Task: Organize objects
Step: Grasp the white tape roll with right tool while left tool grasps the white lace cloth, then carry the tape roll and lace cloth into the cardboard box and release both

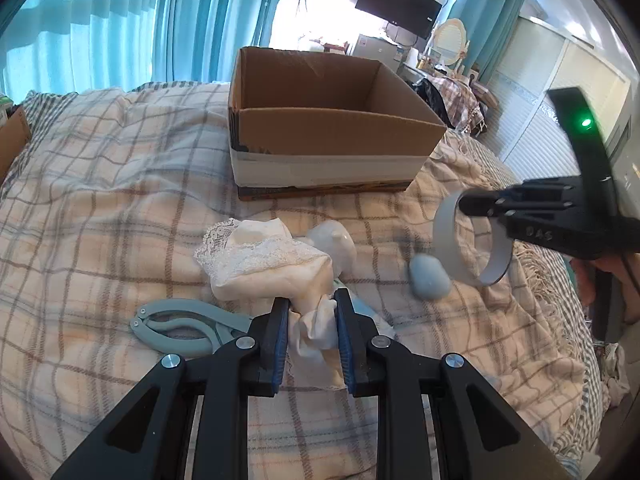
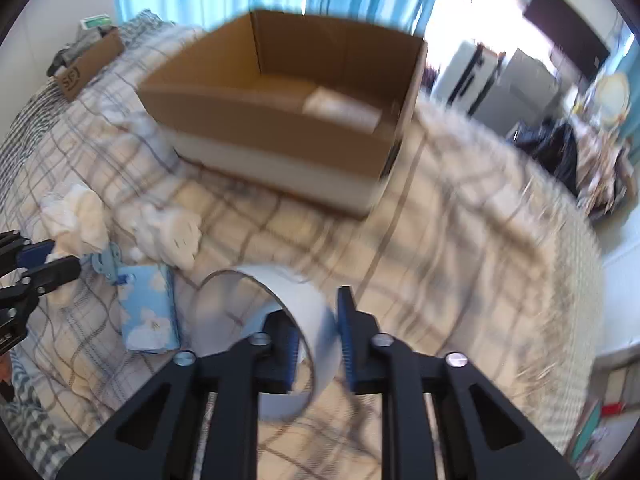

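Note:
An open cardboard box [image 1: 332, 124] stands on the plaid bed cover; it also shows in the right wrist view [image 2: 280, 120] with a pale packet inside. My left gripper [image 1: 311, 312] is shut on a cream lace-trimmed cloth [image 1: 264, 264] lying in front of the box. My right gripper [image 2: 316, 320] is shut on the wall of a wide white tape ring [image 2: 280, 312] and holds it above the bed; the ring [image 1: 452, 236] and right gripper [image 1: 480, 204] show at the right of the left wrist view.
Grey scissors [image 1: 180, 326], a white soft lump [image 1: 334, 240] and a pale blue lump [image 1: 430, 278] lie near the cloth. A blue cloud-print tissue pack [image 2: 150, 312] lies left of the ring. A small carton [image 2: 86, 66] sits at the bed's far left. A wardrobe [image 1: 560, 92] stands right.

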The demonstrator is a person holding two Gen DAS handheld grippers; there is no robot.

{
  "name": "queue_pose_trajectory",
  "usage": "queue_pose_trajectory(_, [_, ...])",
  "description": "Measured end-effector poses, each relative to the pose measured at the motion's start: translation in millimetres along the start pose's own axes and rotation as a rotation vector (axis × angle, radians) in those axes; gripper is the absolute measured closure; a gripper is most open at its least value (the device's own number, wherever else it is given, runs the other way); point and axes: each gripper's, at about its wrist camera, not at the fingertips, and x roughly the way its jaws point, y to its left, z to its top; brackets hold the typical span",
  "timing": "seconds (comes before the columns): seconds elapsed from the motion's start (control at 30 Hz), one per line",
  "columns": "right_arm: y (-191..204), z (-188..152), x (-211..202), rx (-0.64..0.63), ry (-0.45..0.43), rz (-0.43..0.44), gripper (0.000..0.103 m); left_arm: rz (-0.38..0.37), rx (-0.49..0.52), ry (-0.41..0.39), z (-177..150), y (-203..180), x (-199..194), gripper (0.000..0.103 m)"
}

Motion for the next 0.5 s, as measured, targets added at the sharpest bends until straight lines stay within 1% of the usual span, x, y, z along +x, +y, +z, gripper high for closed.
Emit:
queue_pose_trajectory(0.1, [-2, 4, -26, -0.011, -0.052, -0.015, 0.094, 0.000, -0.005, -0.010, 4, -8, -11, 0.081])
queue_pose_trajectory(0.27, [-5, 4, -57, 0.017, -0.095, 0.002, 0.095, 0.004, -0.009, -0.025, 11, -23, -35, 0.081])
queue_pose_trajectory(0.5, [-6, -2, -101, 0.039, -0.159, 0.009, 0.095, 0.015, 0.015, -0.040, 27, -49, -74, 0.081])
